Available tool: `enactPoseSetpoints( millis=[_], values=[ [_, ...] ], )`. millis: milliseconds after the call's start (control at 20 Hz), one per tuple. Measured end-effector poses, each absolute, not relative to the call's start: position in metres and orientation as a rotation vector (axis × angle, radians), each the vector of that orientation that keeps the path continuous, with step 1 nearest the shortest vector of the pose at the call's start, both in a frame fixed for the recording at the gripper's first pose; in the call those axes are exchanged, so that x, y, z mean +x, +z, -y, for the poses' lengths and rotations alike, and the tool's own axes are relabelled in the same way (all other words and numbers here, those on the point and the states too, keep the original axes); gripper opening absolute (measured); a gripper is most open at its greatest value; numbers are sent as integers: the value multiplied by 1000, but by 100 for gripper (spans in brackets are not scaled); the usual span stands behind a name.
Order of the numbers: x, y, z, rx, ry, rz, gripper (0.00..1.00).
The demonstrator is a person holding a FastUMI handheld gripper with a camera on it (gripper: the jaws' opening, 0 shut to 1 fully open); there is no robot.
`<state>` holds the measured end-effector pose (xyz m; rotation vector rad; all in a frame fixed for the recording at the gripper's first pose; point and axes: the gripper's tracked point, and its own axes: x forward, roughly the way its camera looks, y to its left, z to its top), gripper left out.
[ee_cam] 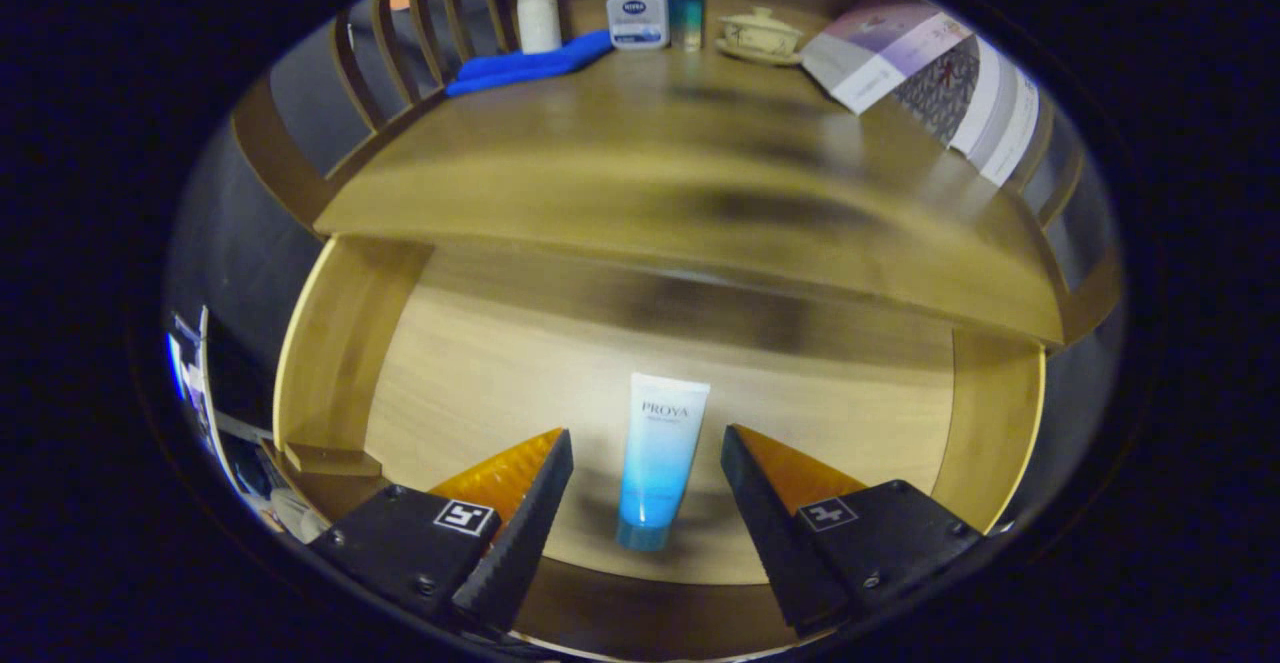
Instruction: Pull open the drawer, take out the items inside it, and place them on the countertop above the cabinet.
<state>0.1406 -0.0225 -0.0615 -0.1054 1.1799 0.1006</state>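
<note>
The tube (660,458) lies flat on the floor of the open drawer (480,383), low in the middle of the frame, and it sits between my two fingers (525,503), touching neither. Its long axis runs straight away from me, cap end nearest and the flat white crimped end pointing up-frame toward the cabinet, so my fingers flank its long sides (a good line for closing across its width). My gripper (648,453) is spread wide, holding nothing, with a clear gap on each side of the tube. I judge the next move to be a short drop and a squeeze on the lower, blue half; the soft body may give a little under pressure. Above the drawer, the countertop (700,173) fills the upper frame. At its far edge stand a pump bottle (538,11), a blue cloth (530,63), a white bottle (637,15), a teal can (686,8) and a lidded cup (760,35), with a leaflet (930,78) at upper right.
</note>
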Motion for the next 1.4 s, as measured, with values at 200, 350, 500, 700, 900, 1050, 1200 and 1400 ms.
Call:
enactPoseSetpoints(
  millis=[200,350,500,700,900,1050,1200,1400],
  values=[
    [134,-78,28,-122,50,-1237,95],
    [131,-89,28,-131,41,-1273,93],
    [132,-100,25,-141,29,-1291,87],
    [138,-100,36,-141,15,-1275,54],
    [138,-91,39,-90,30,-1242,49],
    [134,-75,44,-70,27,-1204,48],
    [124,-56,47,-49,37,-1168,48],
    [110,-27,46,-44,52,-1117,48]
  ],
)
